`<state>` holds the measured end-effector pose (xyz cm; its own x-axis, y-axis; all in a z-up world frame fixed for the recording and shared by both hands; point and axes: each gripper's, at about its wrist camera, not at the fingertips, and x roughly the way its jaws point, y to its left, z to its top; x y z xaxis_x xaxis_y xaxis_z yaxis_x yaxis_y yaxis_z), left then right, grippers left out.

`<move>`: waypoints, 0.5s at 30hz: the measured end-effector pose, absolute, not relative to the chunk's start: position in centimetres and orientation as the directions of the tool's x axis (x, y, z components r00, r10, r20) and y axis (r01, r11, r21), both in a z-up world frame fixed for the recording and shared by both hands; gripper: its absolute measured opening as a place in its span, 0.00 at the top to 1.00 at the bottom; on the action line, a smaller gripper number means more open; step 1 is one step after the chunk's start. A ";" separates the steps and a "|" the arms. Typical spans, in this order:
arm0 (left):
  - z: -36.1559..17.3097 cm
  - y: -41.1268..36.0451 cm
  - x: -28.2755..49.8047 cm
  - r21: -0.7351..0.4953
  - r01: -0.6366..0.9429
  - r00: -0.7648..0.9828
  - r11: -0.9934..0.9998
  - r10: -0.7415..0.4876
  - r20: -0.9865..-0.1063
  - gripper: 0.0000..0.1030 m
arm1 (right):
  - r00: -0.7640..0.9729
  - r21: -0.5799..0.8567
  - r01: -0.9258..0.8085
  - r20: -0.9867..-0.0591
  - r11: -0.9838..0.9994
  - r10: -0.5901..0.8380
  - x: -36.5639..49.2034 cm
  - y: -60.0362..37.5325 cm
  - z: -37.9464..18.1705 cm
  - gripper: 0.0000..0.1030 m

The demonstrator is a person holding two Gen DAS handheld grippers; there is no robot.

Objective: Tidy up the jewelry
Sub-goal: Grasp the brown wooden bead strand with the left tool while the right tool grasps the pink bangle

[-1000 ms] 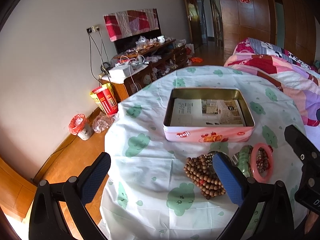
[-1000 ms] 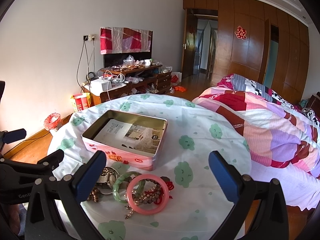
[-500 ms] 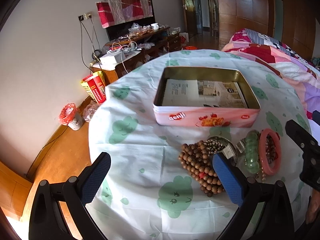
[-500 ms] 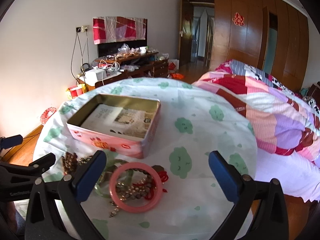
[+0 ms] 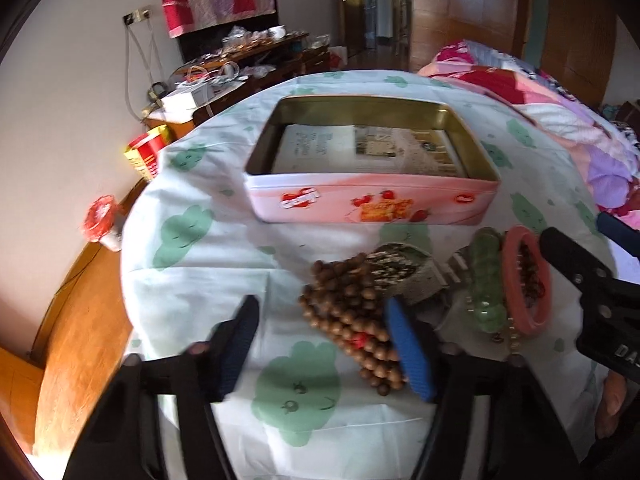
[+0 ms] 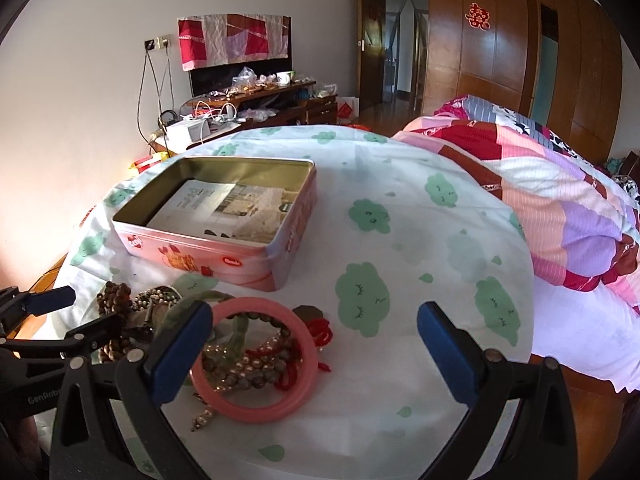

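While gripper (image 5: 326, 344) closes, beads (image 5: 348, 316) between.

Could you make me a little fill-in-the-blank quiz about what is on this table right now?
1. The pink tin stands open and holds only ____.
2. The pink bangle lies on the ____, not in the tin.
3. The string of brown wooden beads lies closest to the ____ gripper.
4. The tablecloth is printed with green ____.

Missing words: printed paper; tablecloth; left; clouds
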<state>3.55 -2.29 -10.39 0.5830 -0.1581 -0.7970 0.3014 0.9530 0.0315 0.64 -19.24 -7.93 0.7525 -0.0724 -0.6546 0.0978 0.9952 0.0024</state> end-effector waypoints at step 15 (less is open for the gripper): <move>-8.3 -0.6 4.2 -0.015 0.328 0.638 0.945 -0.233 -0.734 1.00 | 0.740 0.007 0.087 -0.670 0.996 -0.060 1.1 -19.3 -8.5 0.04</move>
<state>4.22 -0.63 -8.34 0.6377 -0.2325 -0.7344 0.3276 0.9447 -0.0147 1.12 -19.33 -8.50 0.7400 -0.0604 -0.6699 0.0874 0.9962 0.0068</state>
